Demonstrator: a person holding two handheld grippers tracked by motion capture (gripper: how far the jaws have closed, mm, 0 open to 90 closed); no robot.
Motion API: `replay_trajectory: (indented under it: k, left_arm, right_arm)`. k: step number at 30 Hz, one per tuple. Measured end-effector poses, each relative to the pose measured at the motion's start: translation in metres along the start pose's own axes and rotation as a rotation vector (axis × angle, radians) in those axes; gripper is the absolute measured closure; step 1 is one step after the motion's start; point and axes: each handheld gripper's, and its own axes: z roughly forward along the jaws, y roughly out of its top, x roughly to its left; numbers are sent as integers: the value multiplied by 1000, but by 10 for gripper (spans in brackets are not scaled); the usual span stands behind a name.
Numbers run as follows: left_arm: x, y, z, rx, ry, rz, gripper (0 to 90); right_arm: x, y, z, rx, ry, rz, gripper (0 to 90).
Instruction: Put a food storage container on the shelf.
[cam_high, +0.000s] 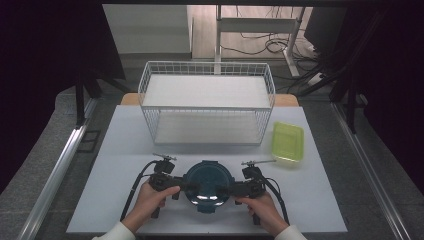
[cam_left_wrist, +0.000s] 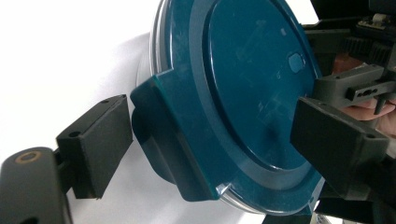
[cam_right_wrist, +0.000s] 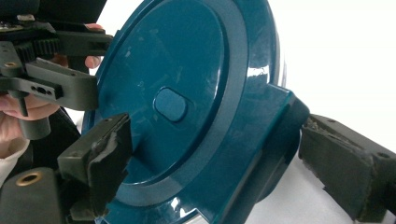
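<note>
White flat surface (cam_high: 125, 150) w/ white wire basket (cam_high: 206, 102) at back, round dark-teal lidded plastic container (cam_high: 207, 184) near front edge.
Yellow-green rectangular plastic box (cam_high: 287, 141) right of basket. Left gripper (cam_high: 176, 186) & right gripper (cam_high: 239, 189) flank container; each w/ jaws apart, straddling a lid latch tab, not clamped.

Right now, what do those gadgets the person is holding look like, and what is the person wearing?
Both are black. The left gripper and right gripper each have two blocky, flat-faced jaws, a thin grey rod on top and a black cable looping back. The right gripper's pads look worn and ragged. Gear teeth and a brass-coloured ring show near the jaws. The sleeves are white.
</note>
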Motion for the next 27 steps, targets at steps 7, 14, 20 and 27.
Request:
replay_trajectory:
  k: [7,14,20,27]
  left_arm:
    - [2,-3,3,15,-35,-42,167]
    - [5,-3,1,-1,-40,-110,236]
    - [-1,-6,-3,-24,-34,-104,287]
    - [-11,-12,-8,-62,-12,-78,327]
  right_arm:
    - [-2,-1,-1,4,42,49,187]
    - [-1,-1,-1,2,38,80,216]
    - [-2,-1,-5,4,47,117,257]
    - [1,-5,-12,-22,44,137,304]
